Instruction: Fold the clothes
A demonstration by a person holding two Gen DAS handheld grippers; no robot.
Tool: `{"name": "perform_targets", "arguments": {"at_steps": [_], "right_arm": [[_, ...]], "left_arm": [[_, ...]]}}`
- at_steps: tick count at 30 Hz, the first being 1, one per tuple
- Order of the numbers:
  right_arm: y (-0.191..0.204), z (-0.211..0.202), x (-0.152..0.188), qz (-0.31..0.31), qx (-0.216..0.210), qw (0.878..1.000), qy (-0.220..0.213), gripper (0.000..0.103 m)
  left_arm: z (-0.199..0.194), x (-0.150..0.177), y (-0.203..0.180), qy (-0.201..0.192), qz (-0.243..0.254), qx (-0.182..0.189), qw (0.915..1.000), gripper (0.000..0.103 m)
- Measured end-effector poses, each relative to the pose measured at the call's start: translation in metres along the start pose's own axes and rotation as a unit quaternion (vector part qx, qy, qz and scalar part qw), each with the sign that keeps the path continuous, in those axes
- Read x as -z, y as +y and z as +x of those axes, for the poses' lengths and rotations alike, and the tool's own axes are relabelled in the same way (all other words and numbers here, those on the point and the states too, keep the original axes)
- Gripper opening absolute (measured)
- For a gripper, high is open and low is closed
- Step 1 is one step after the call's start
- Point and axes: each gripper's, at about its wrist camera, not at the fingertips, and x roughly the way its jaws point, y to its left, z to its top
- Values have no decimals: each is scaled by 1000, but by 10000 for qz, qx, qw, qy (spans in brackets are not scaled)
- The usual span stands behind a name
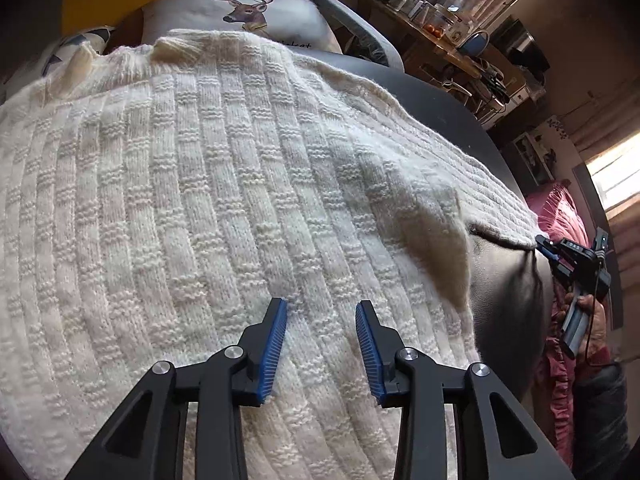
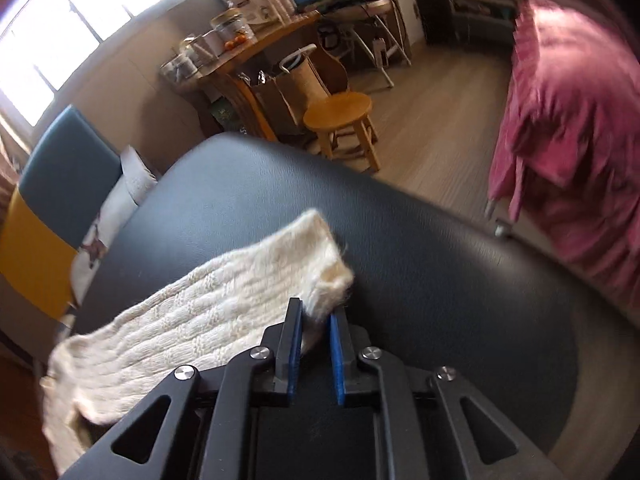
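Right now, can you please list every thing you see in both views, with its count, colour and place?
sweater: one, cream knit, spread over the dark seat
sleeve: one, cream, lying across the seat
seat: one, dark leather, under the sweater
deer cushion: one, white, behind the sweater
stool: one, light wood, on the floor
pink cloth: one, at the right side
left hand-held gripper: black with blue pads, open above the sweater
right hand-held gripper: black with blue pads, shut on the sleeve end
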Motion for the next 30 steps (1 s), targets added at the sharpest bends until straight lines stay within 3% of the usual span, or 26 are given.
{"name": "perform_targets", "arguments": {"at_steps": [3,7,8,9,12,14,16,18,19,20,21,23,26,28,29,30], "right_arm": [[17,-16,-9,-777,526,9953,-240,9],[11,-23,-5,-724,-14,9974,-46,13],[8,-26,-2,-608,-154,9980,-73,25],[7,-29,2,-614,-128,9980,-104,30],[-2,-25,15,-219,-213,9991,309,31],[-5,-27,27,-14,-882,9950,476,31],[-12,-42,35,425,-1457,9883,113,31],[0,-66,38,49,-1102,9922,-584,31],[14,-76,43,-513,-547,9923,-990,31],[29,-86,48,-1077,17,9844,-1388,31],[44,-96,53,-1632,581,9687,-1776,31],[47,-90,48,-1499,861,9721,-1585,32],[34,-66,40,-1267,190,9893,-693,32],[27,-60,40,-1129,-25,9922,-522,32],[24,-57,39,-1060,-132,9933,-438,25],[17,-48,38,-681,-505,9962,-206,18]], "left_arm": [[-1,3,0,-33,12,68,10000,41],[-2,5,2,-78,-39,155,9998,44],[-2,5,2,-89,-52,168,9998,45],[-2,6,1,-99,-53,171,9998,45],[-3,7,0,-126,-54,179,9997,47],[-3,8,-1,-117,-32,167,9998,49],[-2,7,-2,-109,-6,145,9998,49],[-2,7,-2,-102,17,121,9999,50],[-2,7,-2,-98,29,108,9999,50],[-2,7,-2,-95,40,96,9999,50],[-2,6,-3,-91,51,83,9999,50],[-1,6,-4,-79,95,27,9999,51],[0,6,-7,-77,152,-31,9998,52],[1,6,-9,-89,142,-39,9999,54],[1,6,-9,-95,140,-46,9998,54],[1,6,-9,-101,138,-50,9998,54]]}}
